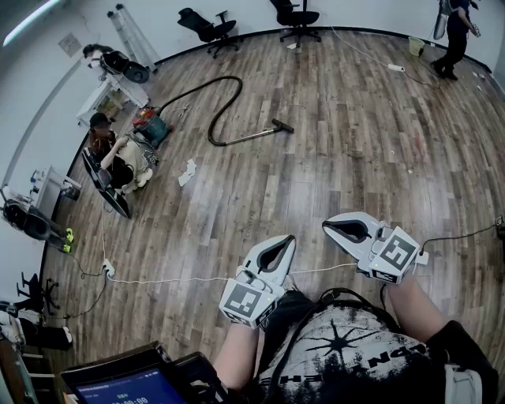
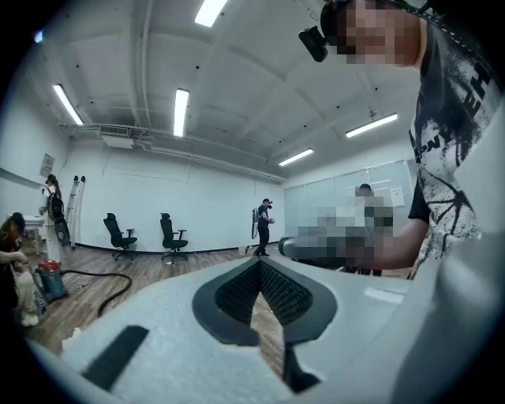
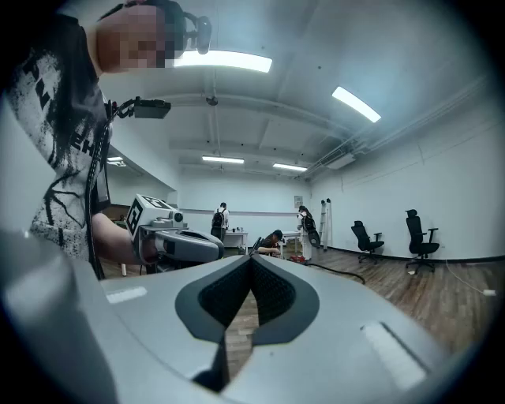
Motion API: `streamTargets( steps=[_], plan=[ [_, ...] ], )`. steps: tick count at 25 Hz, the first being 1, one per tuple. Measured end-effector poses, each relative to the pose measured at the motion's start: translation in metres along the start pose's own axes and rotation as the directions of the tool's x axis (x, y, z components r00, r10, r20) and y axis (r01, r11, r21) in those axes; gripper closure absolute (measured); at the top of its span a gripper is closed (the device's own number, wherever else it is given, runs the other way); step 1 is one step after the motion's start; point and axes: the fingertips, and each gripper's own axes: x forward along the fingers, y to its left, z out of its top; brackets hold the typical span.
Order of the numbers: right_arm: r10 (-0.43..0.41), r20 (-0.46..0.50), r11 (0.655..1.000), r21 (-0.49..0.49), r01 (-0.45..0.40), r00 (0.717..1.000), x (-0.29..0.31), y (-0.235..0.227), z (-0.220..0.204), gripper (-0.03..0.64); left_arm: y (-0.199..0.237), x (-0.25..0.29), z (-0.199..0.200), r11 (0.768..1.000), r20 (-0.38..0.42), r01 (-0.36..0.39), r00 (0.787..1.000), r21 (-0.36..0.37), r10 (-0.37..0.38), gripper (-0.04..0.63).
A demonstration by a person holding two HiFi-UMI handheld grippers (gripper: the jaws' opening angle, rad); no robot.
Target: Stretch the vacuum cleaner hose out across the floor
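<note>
The black vacuum hose [image 1: 223,101] lies in a loop on the wooden floor far ahead. Its wand ends in a floor nozzle [image 1: 282,126]. The red and teal vacuum body [image 1: 150,127] stands at the hose's left end, beside a crouching person [image 1: 118,158]. My left gripper [image 1: 289,238] and right gripper [image 1: 326,226] are held close to my body, far from the hose, both shut and empty. The left gripper view shows its closed tips [image 2: 259,261] and the hose [image 2: 114,287] in the distance. In the right gripper view the tips [image 3: 252,257] meet, with the hose [image 3: 341,273] beyond.
Two black office chairs [image 1: 208,28] [image 1: 298,16] stand by the far wall. Another person [image 1: 455,35] stands at the far right. A white cable [image 1: 181,278] runs across the floor to a power strip [image 1: 108,268]. White paper scraps [image 1: 188,171] lie near the crouching person.
</note>
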Motion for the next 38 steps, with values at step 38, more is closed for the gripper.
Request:
streamTargets(
  steps=[38],
  plan=[
    [0.079,0.063,0.997,-0.009,-0.079,0.995,0.003,-0.001,0.007,0.611,0.005,0.016,-0.004,1.0,-0.027,-0.007,1.0,0.0,0.007,0.594]
  ],
)
